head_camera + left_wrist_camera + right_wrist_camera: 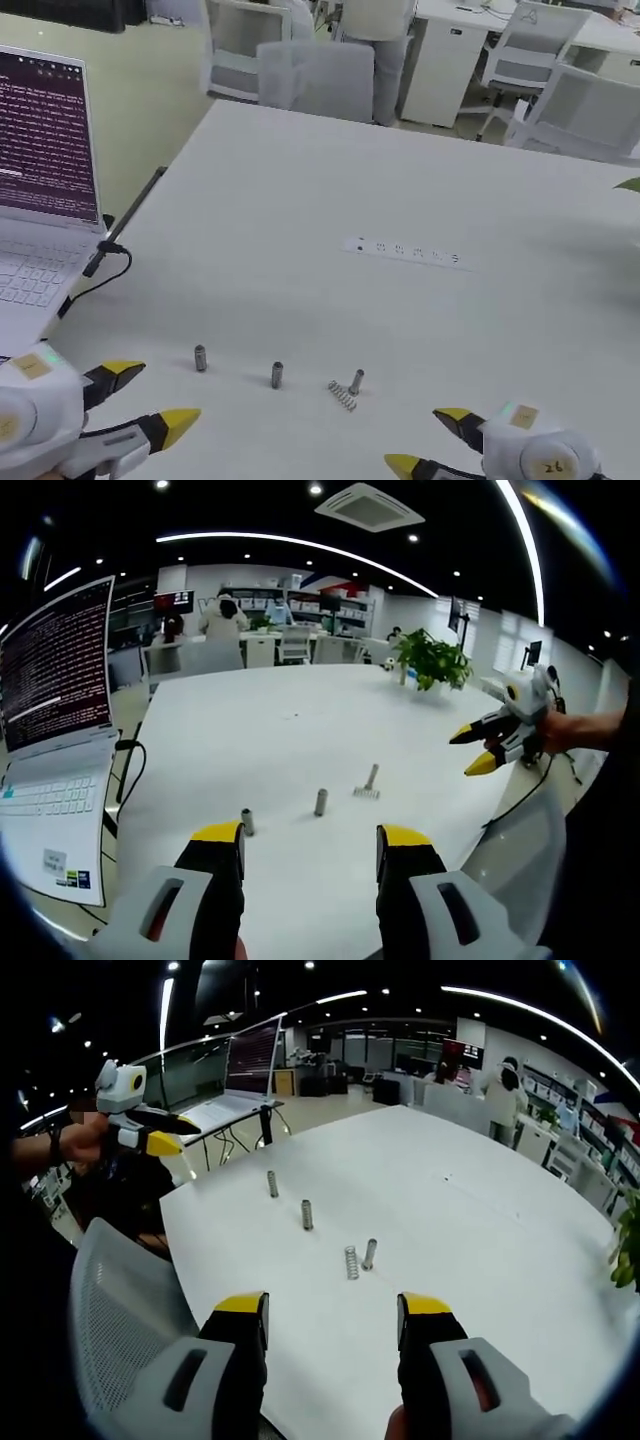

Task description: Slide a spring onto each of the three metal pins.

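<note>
White table (300, 200) carries three pins (277, 375) in a row ahead of the tongs. Left tongs (150, 397) and right tongs (428, 440) both stand wide and hold nothing. One spring (342, 395) lies loose ahead of the right tongs, just beside the bare pin (356, 381). The other two pins (200, 358), nearer the left tongs, look thicker, perhaps already fitted. So the last spring seems to be the step in hand, and the next move calls for a gentle pinch, then aligning it over that pin.

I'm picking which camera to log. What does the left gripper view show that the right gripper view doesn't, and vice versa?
Left gripper view: the right gripper seen from outside, jaws open. Right gripper view: the left gripper seen from outside, jaws open, and a grey mesh chair. Both: the three metal pins, a loose spring lying beside one pin, the laptop and the white table.
</note>
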Motion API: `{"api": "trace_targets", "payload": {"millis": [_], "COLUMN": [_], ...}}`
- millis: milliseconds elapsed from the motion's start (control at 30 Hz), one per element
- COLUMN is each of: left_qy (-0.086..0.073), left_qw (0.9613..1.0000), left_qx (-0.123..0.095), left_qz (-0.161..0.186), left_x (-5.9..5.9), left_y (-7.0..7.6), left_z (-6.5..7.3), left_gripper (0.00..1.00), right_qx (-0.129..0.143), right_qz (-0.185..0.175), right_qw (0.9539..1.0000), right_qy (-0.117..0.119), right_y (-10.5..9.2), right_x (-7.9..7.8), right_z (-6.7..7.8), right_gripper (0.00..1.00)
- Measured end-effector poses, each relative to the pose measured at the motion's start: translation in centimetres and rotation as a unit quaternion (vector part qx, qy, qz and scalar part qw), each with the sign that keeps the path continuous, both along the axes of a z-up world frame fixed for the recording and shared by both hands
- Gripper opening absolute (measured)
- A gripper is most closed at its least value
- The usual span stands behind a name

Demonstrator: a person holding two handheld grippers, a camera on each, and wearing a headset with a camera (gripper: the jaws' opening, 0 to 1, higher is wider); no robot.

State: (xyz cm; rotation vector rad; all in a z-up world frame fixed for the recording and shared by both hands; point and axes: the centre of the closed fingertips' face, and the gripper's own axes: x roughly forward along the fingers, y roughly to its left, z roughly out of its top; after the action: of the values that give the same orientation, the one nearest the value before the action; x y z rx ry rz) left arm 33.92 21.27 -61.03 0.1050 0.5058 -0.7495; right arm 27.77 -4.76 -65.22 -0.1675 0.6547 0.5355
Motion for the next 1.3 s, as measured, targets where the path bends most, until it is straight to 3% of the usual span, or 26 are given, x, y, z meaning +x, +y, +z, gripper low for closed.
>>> {"api": "trace_targets", "payload": {"millis": [500, 767, 967, 1300], "left_qy": [0.0, -0.002, -0.006, -0.004], "left_qw": [0.9989, 0.9959, 0.988, 0.9744], "left_qx": [0.001, 0.013, 0.043, 0.07], "left_qz": [-0.048, -0.09, -0.148, -0.214], "left_x": [0.7, 0.8, 1.0, 1.2], "left_y": [-3.9, -6.4, -9.3, -12.7], "left_z": [0.2, 0.1, -0.9, -2.2], "left_gripper": [0.48, 0.48, 0.48, 0.49], "right_qx": [0.006, 0.009, 0.009, 0.008], "right_qz": [-0.043, -0.053, -0.057, -0.063], "right_qw": [0.9991, 0.9985, 0.9983, 0.9979], "right_qy": [0.004, 0.006, 0.008, 0.012], "right_y": [-2.6, -3.2, -3.6, -4.0], "right_x": [-1.4, -1.7, -1.9, -2.2], "right_z": [-0.2, -0.2, -0.2, -0.1], "right_gripper": [0.51, 0.53, 0.55, 0.56]}}
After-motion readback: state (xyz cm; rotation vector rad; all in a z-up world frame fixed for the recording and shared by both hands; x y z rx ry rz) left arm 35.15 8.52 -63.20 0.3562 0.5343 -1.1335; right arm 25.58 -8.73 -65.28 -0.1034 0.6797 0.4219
